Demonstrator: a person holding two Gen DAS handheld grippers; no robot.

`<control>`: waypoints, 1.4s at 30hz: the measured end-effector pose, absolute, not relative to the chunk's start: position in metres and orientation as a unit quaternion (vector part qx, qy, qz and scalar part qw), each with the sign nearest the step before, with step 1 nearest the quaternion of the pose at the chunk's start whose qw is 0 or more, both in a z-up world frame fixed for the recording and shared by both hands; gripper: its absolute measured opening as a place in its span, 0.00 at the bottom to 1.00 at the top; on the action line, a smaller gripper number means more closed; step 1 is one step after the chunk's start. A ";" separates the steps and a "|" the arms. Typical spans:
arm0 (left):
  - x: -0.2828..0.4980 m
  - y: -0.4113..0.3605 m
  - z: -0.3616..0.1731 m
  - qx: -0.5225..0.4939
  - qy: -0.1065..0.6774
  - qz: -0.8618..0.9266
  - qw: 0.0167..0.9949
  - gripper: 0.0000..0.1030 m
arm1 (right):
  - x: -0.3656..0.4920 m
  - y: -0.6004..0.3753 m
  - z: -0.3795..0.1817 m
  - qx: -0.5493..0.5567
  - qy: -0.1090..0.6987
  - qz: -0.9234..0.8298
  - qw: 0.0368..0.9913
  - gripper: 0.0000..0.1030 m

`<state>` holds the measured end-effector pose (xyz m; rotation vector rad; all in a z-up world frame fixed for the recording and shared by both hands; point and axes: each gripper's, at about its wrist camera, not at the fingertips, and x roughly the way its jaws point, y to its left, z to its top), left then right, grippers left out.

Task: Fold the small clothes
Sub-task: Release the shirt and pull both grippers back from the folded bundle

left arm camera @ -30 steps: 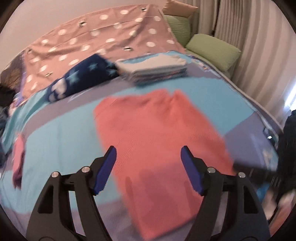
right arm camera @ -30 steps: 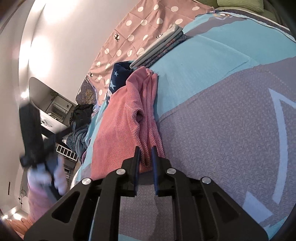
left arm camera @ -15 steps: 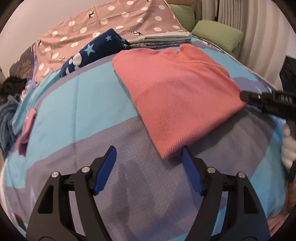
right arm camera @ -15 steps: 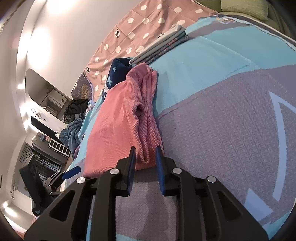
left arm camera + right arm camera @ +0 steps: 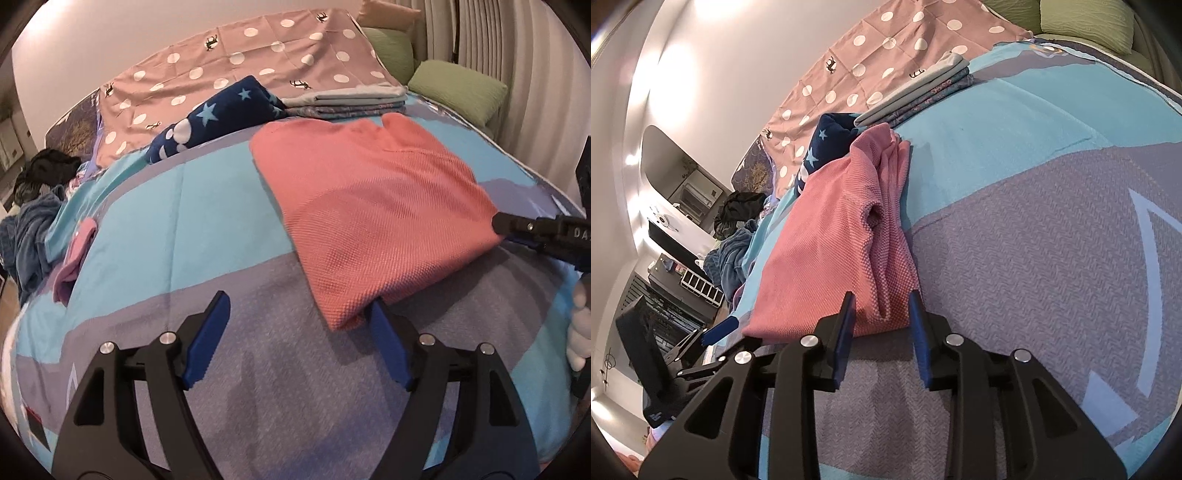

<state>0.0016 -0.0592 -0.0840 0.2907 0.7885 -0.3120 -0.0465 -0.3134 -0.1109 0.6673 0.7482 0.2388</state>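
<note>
Right wrist view shows your right tool (image 5: 881,308) has just been opening, its jaws slack around the near edge of the folded pink garment (image 5: 831,240) on the bed (image 5: 1052,240). Your left tool (image 5: 295,325) stands released and empty by the garment's corner; withdraw both straight back so the fold stays square.

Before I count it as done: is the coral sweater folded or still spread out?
Folded. The coral sweater lies as a compact rectangle on the bedspread, with stacked layers showing along its near edge.
</note>
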 end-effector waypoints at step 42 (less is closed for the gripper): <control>0.008 -0.075 -0.103 0.160 0.406 -0.132 0.890 0.59 | -0.041 -0.323 -0.069 0.303 0.327 0.102 0.889 0.05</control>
